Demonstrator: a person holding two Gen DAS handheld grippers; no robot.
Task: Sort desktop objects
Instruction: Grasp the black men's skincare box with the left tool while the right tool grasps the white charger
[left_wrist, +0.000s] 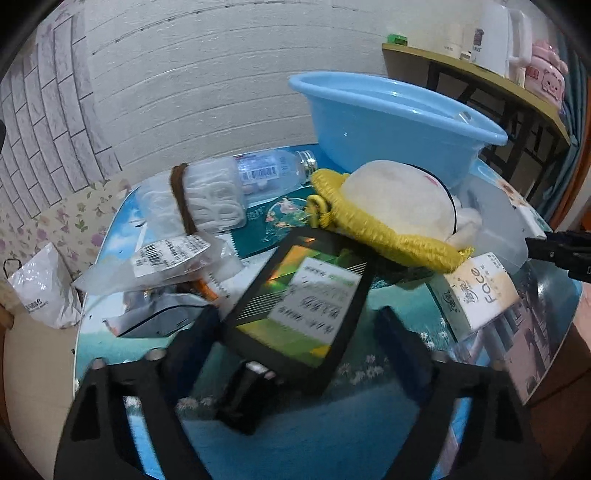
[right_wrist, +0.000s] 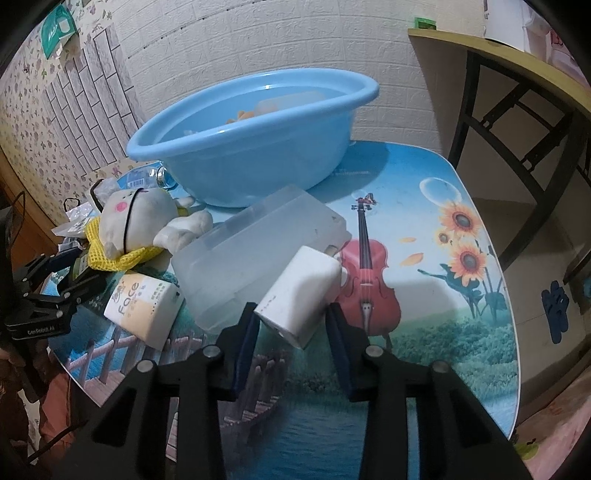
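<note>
Left-wrist view, lower centre: the left tongs (left_wrist: 295, 332) stand open around a black-framed box (left_wrist: 299, 299) with a green-and-gold label, lying tilted on the bench (left_wrist: 369, 424). Right-wrist view, centre: the right tongs (right_wrist: 291, 325) clamp a white rectangular block (right_wrist: 299, 295), just before a frosted plastic case (right_wrist: 255, 251). Upper centre: blue basin (right_wrist: 258, 147).

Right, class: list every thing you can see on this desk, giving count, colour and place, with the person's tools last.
basin: one, light blue, back of table
plush toy: one, cream with yellow net, left of the storage box
storage box: one, frosted clear, centre
tissue pack: one, white, front left
white block: one, between right pads
dark box: one, black and green, between left pads
bottle: one, clear, lying behind
left hand-held gripper: black, around the dark box
right hand-held gripper: black, on the white block
</note>
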